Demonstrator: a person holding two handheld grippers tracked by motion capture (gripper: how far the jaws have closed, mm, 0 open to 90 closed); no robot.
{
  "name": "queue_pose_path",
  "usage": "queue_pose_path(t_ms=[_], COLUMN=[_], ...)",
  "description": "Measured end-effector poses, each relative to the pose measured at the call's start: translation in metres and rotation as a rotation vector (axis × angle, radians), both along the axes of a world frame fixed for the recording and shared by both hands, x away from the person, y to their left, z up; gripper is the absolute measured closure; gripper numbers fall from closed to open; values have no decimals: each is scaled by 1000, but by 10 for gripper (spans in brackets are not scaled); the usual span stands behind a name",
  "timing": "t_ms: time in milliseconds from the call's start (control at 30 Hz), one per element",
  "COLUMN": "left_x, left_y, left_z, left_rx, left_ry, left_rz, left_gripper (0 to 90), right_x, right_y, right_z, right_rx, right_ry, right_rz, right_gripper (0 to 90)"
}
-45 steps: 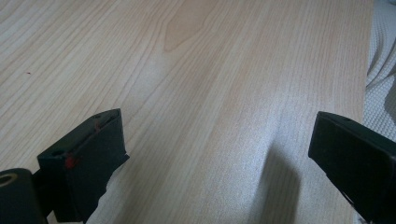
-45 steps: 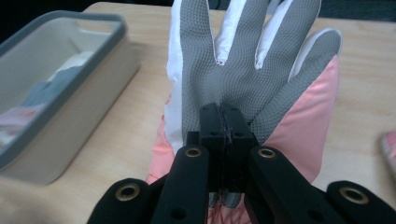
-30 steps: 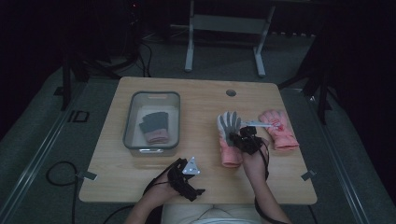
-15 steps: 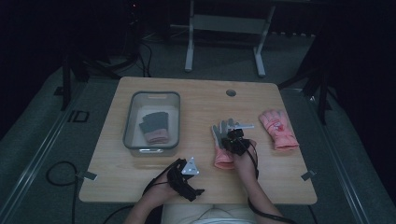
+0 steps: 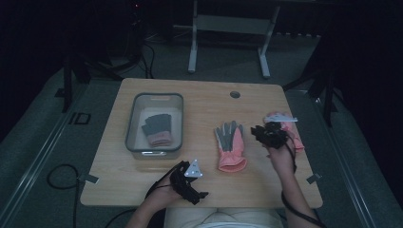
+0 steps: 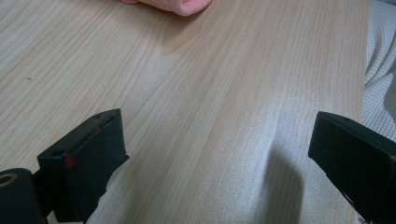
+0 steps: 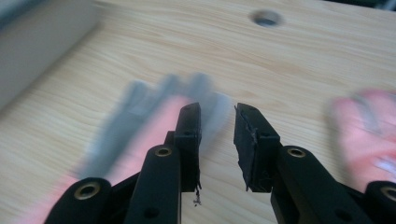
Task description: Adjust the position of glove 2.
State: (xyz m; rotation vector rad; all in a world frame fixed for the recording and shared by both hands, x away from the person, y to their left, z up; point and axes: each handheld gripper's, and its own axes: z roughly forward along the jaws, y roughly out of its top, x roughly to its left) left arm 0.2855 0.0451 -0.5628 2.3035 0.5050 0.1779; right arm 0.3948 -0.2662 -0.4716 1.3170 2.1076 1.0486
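A grey-and-pink glove (image 5: 230,147) lies flat in the middle of the wooden table (image 5: 204,107), fingers pointing away from me. Blurred, the same glove (image 7: 135,126) sits behind my right gripper's left jaw. My right gripper (image 5: 264,133) hovers between it and a second pink glove (image 5: 291,132) at the right; its jaws (image 7: 217,116) stand slightly apart with nothing between them. That glove (image 7: 369,126) is a blur at the right. My left gripper (image 5: 191,183) rests near the front edge, wide open (image 6: 215,140) over bare wood, with the pink cuff (image 6: 177,4) just ahead.
A grey bin (image 5: 154,97) stands at the left of the table with another grey-and-pink glove (image 5: 157,129) inside; its wall (image 7: 42,28) is at the upper left. A round cable hole (image 5: 235,94) lies at the back. Dark floor and a metal stand surround the table.
My right gripper has let go of the middle glove and moved right toward the second pink glove. The middle glove lies still on the table. The left gripper has not moved.
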Motion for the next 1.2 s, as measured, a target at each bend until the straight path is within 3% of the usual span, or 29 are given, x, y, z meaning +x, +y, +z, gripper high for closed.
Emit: queue_pose_path(t_ms=[133, 233, 400, 500, 600, 700, 800, 867, 1000, 1200], left_x=[0, 0, 0, -1, 0, 0, 0, 0, 1, 1], left_y=[0, -1, -2, -2, -1, -1, -1, 0, 1, 1], left_z=[-1, -1, -1, -2, -2, -3, -3, -2, -3, -3], left_rx=[14, 13, 18, 23, 14, 13, 22, 14, 14, 9], left_ry=[-4, -7, -15, -48, -37, -36, -61, -52, -46, -44], left_rz=[-2, 1, -3, -3, -4, -5, 9, 8, 9, 7], left_gripper=[33, 33, 33, 34, 34, 34, 33, 33, 34, 33], right_x=[6, 15, 32, 42, 52, 61, 67, 69, 70, 73], right_y=[-48, -79, -118, -125, -123, -121, -117, -117, -117, -114], right_z=[-4, -10, -16, -19, -24, -32, -41, -48, -55, -53], right_rx=[-32, -90, -148, -164, -209, -203, -237, -241, -228, -224], right_ry=[-11, -6, 18, 28, 37, 60, 86, 100, 101, 132], right_rz=[-40, -76, -138, -134, -132, -122, -101, -102, -115, -157], right_gripper=[700, 681, 649, 634, 611, 587, 541, 550, 634, 804])
